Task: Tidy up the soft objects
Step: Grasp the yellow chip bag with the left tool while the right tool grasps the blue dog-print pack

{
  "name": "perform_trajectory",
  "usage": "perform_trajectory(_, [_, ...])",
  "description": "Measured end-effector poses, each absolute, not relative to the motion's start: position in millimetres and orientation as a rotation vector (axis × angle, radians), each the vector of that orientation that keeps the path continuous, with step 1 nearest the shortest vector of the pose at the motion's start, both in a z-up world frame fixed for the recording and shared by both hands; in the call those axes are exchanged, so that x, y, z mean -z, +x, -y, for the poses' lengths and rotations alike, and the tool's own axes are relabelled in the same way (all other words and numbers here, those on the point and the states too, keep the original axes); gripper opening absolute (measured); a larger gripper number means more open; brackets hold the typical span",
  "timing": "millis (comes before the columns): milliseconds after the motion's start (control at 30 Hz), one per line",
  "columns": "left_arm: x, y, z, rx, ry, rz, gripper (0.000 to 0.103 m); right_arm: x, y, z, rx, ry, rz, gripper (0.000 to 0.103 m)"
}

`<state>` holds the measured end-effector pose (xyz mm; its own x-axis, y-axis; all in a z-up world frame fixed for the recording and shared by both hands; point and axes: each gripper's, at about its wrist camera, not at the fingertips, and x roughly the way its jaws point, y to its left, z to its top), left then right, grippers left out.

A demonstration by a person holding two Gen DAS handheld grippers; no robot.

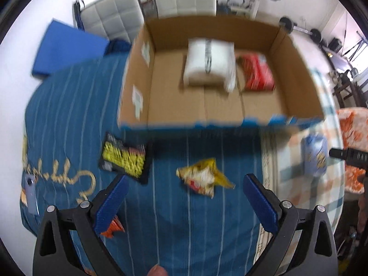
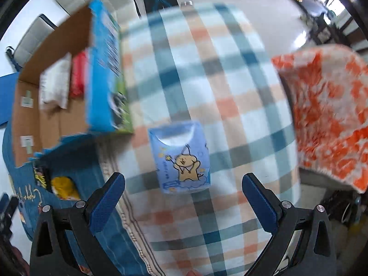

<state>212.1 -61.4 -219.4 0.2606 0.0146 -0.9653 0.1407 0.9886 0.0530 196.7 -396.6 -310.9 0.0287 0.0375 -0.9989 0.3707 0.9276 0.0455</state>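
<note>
Both grippers, left [image 1: 184, 197] and right [image 2: 182, 193], hung spread wide and empty near the cardboard box [image 1: 296, 73], where a hasty pinch risked crushing the yellow snack bag [image 1: 203, 178] or letting the blue tissue pack [image 2: 181, 158] slip.

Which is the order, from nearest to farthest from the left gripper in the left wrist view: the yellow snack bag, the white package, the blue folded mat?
From the left gripper:
1. Yellow snack bag, just ahead between the fingers, on the blue bedspread.
2. White package, farther ahead, inside the cardboard box.
3. Blue folded mat, far left, beyond the bed.
</note>
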Motion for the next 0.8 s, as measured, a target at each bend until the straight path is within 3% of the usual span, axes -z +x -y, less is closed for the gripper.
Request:
perform_trajectory(267, [305.9,187.3,58.8,0.077,0.249,-1.482,0.101,379.2,198.4,389.6,0.234,0.286,-1.637,0.103])
perform_trajectory(500, [344.6,204.7,70.9,0.144,0.287,-1.524,0.099,406.2,197.8,382.4,0.227,0.273,-1.682,0.103])
perform_trajectory(600, [348.2,213.8,76.3,0.185,0.259,-1.515,0.085,412.3,193.9,384.0,0.229,0.29,-1.699,0.091])
perform_trajectory(667, [349.2,217.8,79.2,0.209,0.229,-1.511,0.064,413.9,190.4,381.8,0.233,0.271,-1.705,0.087])
perform_trajectory(733, [352.2,219.6,81.0,0.218,0.215,-1.525,0.053,411.8,186.4,380.9,0.244,0.243,-1.704,0.075])
perform_trajectory(800, [356.6,221.1,81.2,0.236,0.161,-1.558,0.051,408.1,181.9,380.8,0.243,0.239,-1.703,0.066])
